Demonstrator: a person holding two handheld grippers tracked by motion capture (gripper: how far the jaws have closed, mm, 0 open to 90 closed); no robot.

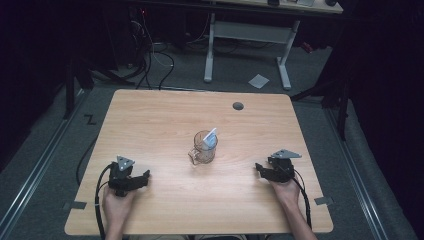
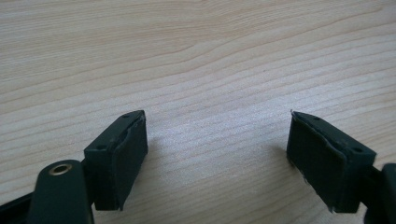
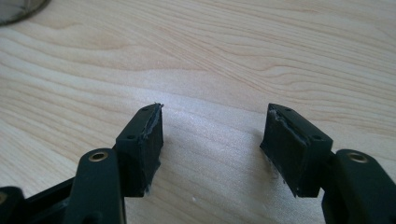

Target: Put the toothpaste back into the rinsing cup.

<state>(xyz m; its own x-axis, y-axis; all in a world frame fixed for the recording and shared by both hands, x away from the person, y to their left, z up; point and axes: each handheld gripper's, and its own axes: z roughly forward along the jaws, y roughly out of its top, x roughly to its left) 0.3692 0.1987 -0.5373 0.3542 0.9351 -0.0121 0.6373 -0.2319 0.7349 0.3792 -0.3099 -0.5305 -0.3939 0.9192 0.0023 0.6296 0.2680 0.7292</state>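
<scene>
Two grippers rest on the wooden table (image 1: 150,120), jaws spread wide and empty: the left gripper (image 2: 217,154) low on the left, the right gripper (image 3: 212,140) low on the right. Between them, well apart from both, a glass mug (image 1: 203,149) stands upright at centre, a white-and-blue packet (image 1: 212,138) leaning inside. The mug looks rigid, slippery and breakable, so its handle or rim seems the best hold; the packet looks light and soft.

A dim lab; bare wooden table (image 1: 150,125), tangled cables (image 1: 155,55), carpeted floor (image 1: 45,165).
</scene>
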